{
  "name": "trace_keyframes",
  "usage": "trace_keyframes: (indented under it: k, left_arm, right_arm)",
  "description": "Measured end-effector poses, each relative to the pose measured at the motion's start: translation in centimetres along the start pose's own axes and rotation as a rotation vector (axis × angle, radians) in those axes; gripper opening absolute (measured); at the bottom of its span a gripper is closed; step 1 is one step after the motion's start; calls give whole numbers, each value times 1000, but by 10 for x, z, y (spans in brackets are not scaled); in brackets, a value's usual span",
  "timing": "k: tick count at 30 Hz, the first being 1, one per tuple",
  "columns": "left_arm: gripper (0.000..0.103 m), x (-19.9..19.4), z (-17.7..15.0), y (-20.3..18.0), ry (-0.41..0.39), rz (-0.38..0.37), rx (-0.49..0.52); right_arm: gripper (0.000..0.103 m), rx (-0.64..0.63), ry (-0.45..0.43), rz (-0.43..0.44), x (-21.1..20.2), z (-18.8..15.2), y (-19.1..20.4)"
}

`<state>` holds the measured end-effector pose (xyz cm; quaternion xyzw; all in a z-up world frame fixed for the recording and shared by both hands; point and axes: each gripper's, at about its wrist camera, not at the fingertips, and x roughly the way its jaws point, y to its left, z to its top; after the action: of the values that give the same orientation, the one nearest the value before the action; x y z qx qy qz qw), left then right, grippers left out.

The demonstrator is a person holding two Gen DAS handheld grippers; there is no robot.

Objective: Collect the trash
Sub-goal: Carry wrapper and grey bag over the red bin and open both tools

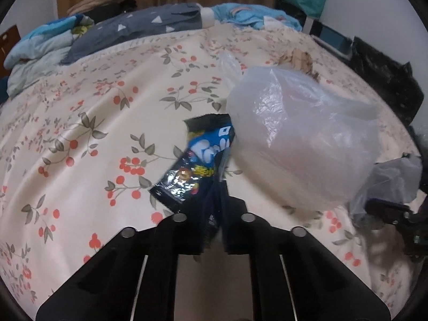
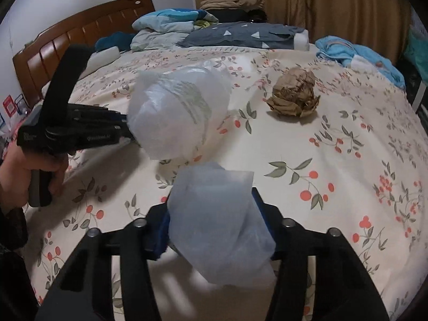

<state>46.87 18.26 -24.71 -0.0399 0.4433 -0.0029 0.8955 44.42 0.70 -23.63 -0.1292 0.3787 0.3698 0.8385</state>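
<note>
A blue snack wrapper [image 1: 198, 157] sticks up from my left gripper [image 1: 216, 206], which is shut on its lower end above the floral bedsheet [image 1: 93, 123]. Right beside the wrapper hangs a puffed, translucent plastic bag [image 1: 299, 139]. In the right wrist view my right gripper [image 2: 216, 230] is shut on a bunched edge of that plastic bag [image 2: 174, 115], with its blue pads [image 2: 160, 230] against the film. The bag's bulge hides the left gripper's fingertips there; its body [image 2: 80, 131] and a hand [image 2: 40, 171] show at the left. A crumpled brown paper ball [image 2: 294, 93] lies farther back on the sheet.
Folded blankets and a grey pillow [image 2: 240, 36] are piled at the far side of the bed, with blue cloth [image 2: 361, 56] at the right. A wooden headboard [image 2: 67, 40] stands at the left. Brown curtains [image 2: 307, 5] hang behind. Dark furniture [image 1: 385, 80] borders the bed's right edge.
</note>
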Motion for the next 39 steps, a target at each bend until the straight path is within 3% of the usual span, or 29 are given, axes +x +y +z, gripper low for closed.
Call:
trace_keyframes:
  k: [8,17,23,30,39]
  left_arm:
    - [7,-54,-19,-2,-42,-73,-40]
    - [7,-153,-73,-21,-98,-145,-94]
    - [7,-231,-130,-42,-147,-199,-120]
    - [7,-287,-205,-61,-148,-244,-142]
    - [7,-301,-295,-91,-69,-314,-174]
  right_arm:
    - [44,49,-99,11,-64,-8,4]
    - [44,115,-195,12,-179,-44,26]
    - [44,123,-228,21,-246,-74,57]
    - [43,99,-230,33,-297,-110,99]
    - [43,109,-178,30,-321,-167,134]
